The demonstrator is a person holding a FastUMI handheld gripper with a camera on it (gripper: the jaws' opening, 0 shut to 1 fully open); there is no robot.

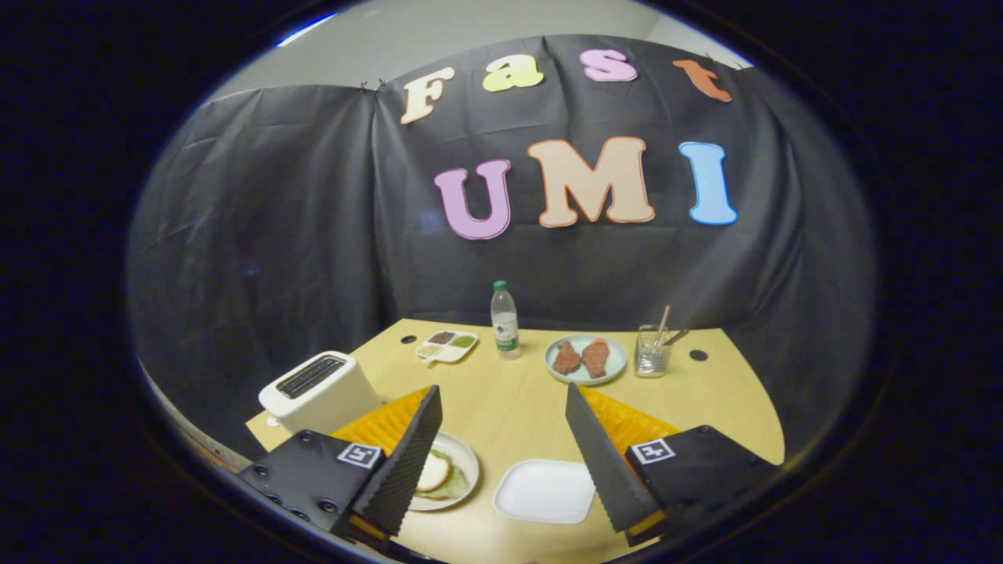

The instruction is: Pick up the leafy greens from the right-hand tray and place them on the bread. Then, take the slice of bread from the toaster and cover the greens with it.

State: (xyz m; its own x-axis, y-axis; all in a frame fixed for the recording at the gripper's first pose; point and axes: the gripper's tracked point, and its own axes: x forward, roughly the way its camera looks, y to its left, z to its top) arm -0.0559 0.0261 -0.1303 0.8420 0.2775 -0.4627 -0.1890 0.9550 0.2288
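The gripper (501, 399) is being held above the near part of the table (517, 407), its fingers (411, 462) spread wide apart with nothing being pinched between them. Partly behind the left finger, a round plate (468, 462) is being seen, and on it the leafy greens (454, 487) are being covered by a slice of bread (433, 472), green edges showing around the slice. Between the fingers, just beside that plate, a white tray (544, 491) is lying bare on the table. Beyond the left finger, a white toaster (321, 389) is standing at the table's edge, its slot seen dark. Farther off, a small divided dish (447, 345) of condiments is being shown next to an upright water bottle (505, 321). To the bottle's right, a pale blue plate (586, 359) is carrying two brown meat pieces (581, 357), and just beside it a clear glass holder (652, 351) is holding utensils (666, 323).
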